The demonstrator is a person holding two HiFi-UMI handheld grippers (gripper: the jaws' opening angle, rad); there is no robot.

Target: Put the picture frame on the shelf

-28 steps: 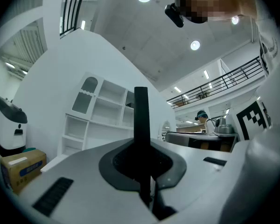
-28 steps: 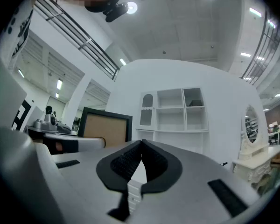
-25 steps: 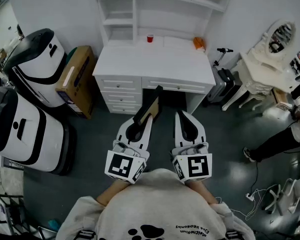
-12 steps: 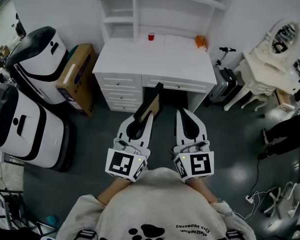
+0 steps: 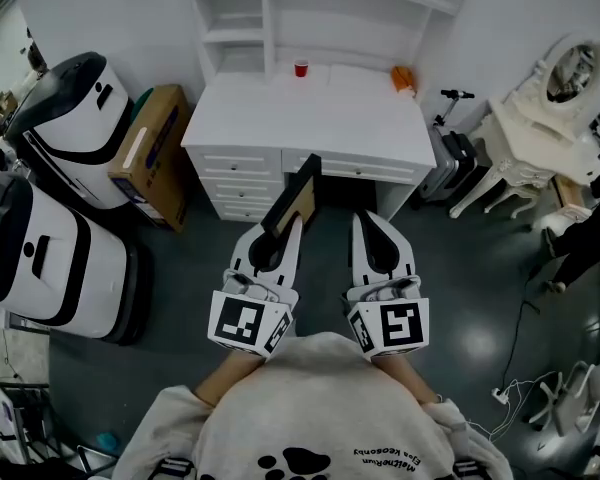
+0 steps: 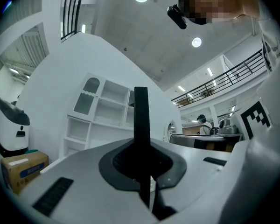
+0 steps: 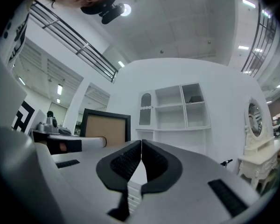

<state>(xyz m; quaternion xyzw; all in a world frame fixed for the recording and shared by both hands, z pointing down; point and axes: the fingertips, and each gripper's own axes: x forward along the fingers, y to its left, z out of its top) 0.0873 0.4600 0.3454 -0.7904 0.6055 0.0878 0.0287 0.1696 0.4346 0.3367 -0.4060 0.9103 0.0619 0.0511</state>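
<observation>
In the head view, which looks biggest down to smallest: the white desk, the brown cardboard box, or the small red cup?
1. white desk
2. brown cardboard box
3. small red cup
None look alike.

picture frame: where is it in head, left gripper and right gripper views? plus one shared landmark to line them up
Head view: picture frame at centre, tilted, in front of the white desk.
Left gripper view: edge-on dark bar at centre, between the jaws.
Right gripper view: left of centre, tan face toward the camera.
Shared landmark: white shelf unit.
</observation>
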